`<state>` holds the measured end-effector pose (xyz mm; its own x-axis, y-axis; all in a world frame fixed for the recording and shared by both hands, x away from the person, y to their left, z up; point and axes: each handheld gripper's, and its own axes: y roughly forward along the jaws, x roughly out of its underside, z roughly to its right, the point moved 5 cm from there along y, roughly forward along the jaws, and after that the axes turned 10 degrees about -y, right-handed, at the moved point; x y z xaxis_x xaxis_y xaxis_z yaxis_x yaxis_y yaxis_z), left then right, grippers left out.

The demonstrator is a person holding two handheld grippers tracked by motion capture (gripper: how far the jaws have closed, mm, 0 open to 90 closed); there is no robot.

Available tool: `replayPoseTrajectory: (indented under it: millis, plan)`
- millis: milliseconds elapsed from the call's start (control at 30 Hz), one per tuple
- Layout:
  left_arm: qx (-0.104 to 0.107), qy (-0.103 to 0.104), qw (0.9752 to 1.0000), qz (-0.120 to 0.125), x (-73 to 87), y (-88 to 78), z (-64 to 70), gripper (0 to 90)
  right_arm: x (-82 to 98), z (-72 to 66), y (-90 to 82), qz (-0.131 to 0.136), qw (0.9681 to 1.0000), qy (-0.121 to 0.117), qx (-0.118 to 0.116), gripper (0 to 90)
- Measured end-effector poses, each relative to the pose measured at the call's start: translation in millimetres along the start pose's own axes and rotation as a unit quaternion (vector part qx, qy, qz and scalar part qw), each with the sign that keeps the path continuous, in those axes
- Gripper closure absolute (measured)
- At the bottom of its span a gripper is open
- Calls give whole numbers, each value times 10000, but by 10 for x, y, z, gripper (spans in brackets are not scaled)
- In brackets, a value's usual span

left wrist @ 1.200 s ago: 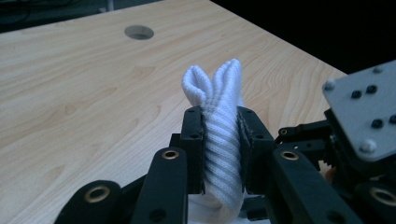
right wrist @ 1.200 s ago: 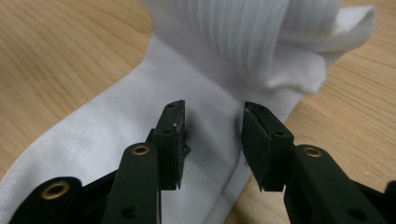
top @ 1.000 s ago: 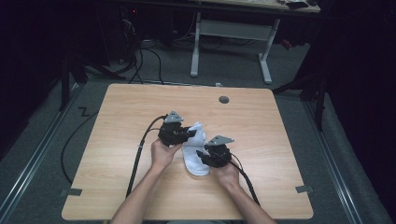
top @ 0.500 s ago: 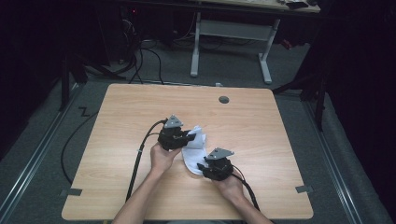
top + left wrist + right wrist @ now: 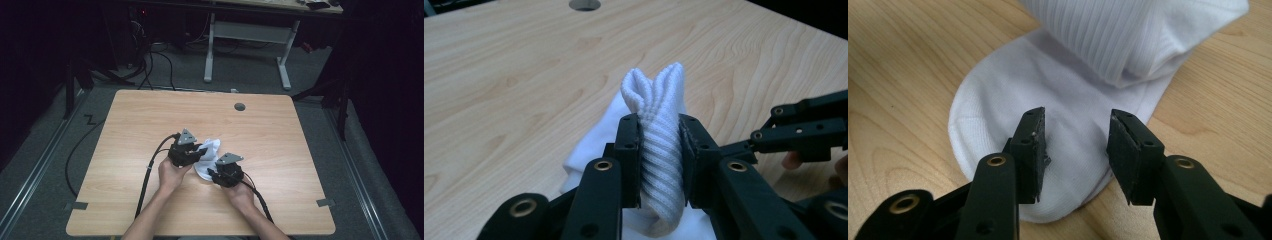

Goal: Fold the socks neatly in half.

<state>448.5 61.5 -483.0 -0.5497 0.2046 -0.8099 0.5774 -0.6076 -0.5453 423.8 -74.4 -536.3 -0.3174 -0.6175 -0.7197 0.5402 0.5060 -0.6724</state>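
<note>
White sock (image 5: pixel 206 156) lies just below the table's grommet hole (image 5: pixel 240 106), its ribbed cuff clamped in the left gripper (image 5: pixel 659 150); right gripper (image 5: pixel 1075 145) hovers parted over the toe; soft, light, limp—best pinched at bunched fabric.

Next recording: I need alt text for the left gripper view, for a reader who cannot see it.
The left hand-held gripper is clamped on a bunched, ribbed fold of a white sock, which stands up between its two black jaws above a light wooden table. The rest of the sock lies flat beneath, and the right hand-held gripper reaches in from the right edge.
</note>
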Motion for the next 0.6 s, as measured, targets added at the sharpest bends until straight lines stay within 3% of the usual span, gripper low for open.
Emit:
replayPoseTrajectory:
  millis: [133,300,400,500,567,600]
  plan:
    - [0,-55,10000,-72,108,41,26,717,-6,2,6,9,10000,4,15,588]
    - [-1,-114,9998,-133,194,48,35,698,-14,28,-57,56,9995,216,-202,558]
    - [-52,-39,9997,-242,226,73,31,702,-38,-16,-293,328,9989,9,-328,569]
    - [-55,-77,9997,-228,219,89,22,712,-9,-58,-361,332,9984,-25,-460,580]
    - [-35,-136,9997,-211,204,111,15,714,42,-113,-330,201,9984,-109,-523,588]
    - [-47,-146,9997,-197,187,121,13,719,97,-150,-219,-4,9984,-147,-549,591]
